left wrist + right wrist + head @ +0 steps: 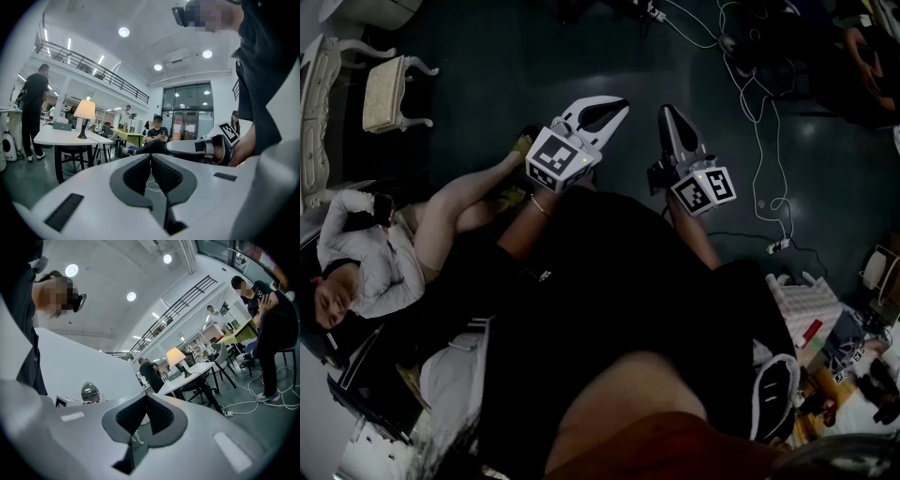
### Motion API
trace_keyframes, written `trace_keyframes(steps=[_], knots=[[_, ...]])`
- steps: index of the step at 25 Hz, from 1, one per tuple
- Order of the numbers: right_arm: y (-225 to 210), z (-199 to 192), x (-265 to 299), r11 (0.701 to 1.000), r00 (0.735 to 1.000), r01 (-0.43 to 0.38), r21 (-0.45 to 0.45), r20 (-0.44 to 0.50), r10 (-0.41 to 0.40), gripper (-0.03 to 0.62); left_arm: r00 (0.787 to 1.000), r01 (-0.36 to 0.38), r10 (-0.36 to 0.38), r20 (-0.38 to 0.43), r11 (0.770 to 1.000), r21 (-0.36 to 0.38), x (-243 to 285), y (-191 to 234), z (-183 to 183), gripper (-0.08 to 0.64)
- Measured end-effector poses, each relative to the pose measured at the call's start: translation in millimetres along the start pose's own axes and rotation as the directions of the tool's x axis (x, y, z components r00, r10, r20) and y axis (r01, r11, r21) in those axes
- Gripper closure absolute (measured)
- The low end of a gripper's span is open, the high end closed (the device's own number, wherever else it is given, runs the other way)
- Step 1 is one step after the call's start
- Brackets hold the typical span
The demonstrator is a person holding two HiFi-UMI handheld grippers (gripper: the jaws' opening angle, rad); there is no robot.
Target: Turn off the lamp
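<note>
The lamp (85,112), with a glowing cream shade on a dark stem, stands on a white table (61,137) far off at the left of the left gripper view. The right gripper view also has the lamp (176,357) lit, on the same table (199,370) well beyond the jaws. My left gripper (151,157) is shut with nothing between its pads. My right gripper (146,397) is shut and empty too. In the head view both are held out side by side over the dark floor, the left gripper (617,106) and the right gripper (666,113).
A person in black (33,110) stands by the lamp table. Another person (158,135) sits ahead holding a phone. White cables (759,122) and a power strip (228,413) lie on the floor. A seated person (366,262) is close on my left.
</note>
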State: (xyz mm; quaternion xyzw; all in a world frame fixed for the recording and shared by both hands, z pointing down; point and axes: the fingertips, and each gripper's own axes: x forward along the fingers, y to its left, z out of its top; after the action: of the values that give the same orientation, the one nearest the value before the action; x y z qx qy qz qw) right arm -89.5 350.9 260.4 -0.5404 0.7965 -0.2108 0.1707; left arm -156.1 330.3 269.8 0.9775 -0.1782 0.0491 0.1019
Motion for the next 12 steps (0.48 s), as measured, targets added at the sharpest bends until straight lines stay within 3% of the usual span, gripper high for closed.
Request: trace_keyframes(steps=[5,12], knots=[[-1,2,20,1.000,1.000,0.012,0.001,0.007,-0.012,0.592,1.000,-0.005,0.005,0.000,1.000,-0.019,1,24,7,0.548],[-16,5,50,0.998,0.998,0.063,0.000,0.032,-0.063,0.592,0.999,0.047,-0.047,0.004,0.999,-0.004,15,59,11,0.546]])
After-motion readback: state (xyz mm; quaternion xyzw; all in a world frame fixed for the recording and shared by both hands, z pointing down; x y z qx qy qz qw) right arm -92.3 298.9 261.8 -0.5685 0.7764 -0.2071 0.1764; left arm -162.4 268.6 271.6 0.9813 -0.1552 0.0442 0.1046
